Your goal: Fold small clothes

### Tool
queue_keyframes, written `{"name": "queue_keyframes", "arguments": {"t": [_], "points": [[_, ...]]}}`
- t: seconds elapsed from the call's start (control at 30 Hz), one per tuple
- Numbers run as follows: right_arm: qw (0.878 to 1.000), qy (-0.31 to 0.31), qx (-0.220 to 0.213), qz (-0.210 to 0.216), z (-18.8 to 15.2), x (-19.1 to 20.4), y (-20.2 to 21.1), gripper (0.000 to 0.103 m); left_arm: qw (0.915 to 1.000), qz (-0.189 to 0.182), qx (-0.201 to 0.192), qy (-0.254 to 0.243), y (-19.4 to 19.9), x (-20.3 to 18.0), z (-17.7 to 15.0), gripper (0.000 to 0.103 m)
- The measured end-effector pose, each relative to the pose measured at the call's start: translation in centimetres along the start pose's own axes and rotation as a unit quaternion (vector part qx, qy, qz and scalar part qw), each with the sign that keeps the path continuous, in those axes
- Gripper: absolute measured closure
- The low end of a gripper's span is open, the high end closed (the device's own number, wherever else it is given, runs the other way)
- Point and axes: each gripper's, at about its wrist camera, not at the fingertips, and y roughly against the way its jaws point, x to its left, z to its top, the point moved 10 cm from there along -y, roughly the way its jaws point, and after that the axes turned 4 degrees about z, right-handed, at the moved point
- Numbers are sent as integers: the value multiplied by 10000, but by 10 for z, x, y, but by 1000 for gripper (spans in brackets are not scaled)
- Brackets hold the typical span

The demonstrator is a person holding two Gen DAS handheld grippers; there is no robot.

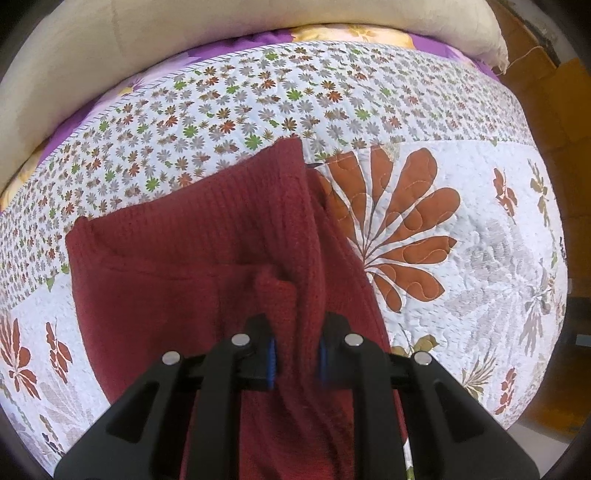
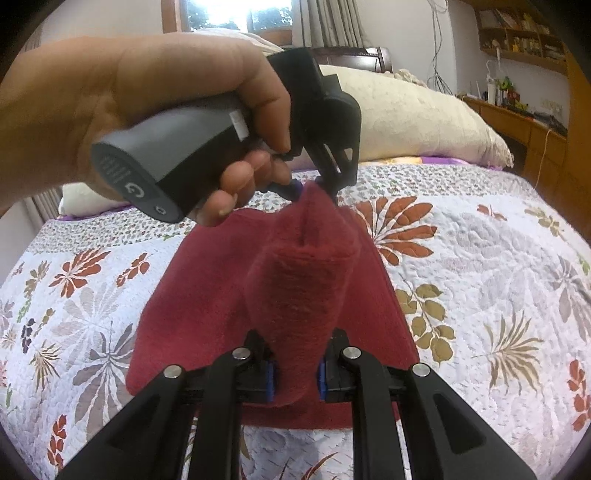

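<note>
Dark red sweater [image 2: 295, 295] lying on the flowered quilt [image 2: 498, 258] of the bed, one strip lifted clear. Left gripper [image 1: 295, 354] clenched on one end of that strip, right gripper [image 2: 295, 373] grasping the other. Hand [image 2: 147, 110] wrapped around the left gripper's handle, cream pillow [image 2: 413, 114] behind.

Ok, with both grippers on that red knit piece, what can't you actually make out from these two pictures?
- What garment the red knit piece is: folded, its near end hidden behind the left gripper in the left wrist view.
- Its near hem in the right wrist view: the right gripper covers it.
- The far pinch: the hand and left gripper mask it.
- Shelf items: too small to identify.
</note>
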Motion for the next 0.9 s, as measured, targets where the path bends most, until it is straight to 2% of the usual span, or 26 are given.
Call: {"name": "queue_keyframes", "arguments": {"t": [0.3, 0.33, 0.4, 0.47, 0.5, 0.6, 0.7, 0.77, 0.9], "points": [[9968, -599, 198, 496, -9, -14, -4, 87, 10000, 27, -26, 21, -9, -11, -2, 85], [9950, -745, 250, 620, -10, -16, -5, 87, 10000, 21, -67, 24, -9, -13, -1, 82], [9920, -932, 331, 785, -12, -21, -7, 87, 9996, -100, -241, 45, -6, -17, 1, 69], [9863, -1199, 434, 1048, -16, -25, -9, 87, 9978, -393, -532, 50, 5, -26, 8, 51], [9838, -1296, 480, 1138, -17, -27, -10, 87, 9963, -530, -682, 32, 13, -27, 11, 47], [9701, -1741, 685, 1548, -25, -36, -14, 81, 9920, -669, -1071, -102, 37, -26, 12, 39], [9543, -2150, 830, 1900, -32, -50, -13, 67, 9893, -816, -1198, -184, 55, -18, 5, 38], [9473, -2309, 900, 2030, -34, -59, -9, 57, 9859, -934, -1363, -249, 70, -8, -6, 33], [9264, -2633, 1083, 2465, -32, -68, -1, 54, 9810, -1019, -1564, -535, 90, 12, -39, 31]]}}
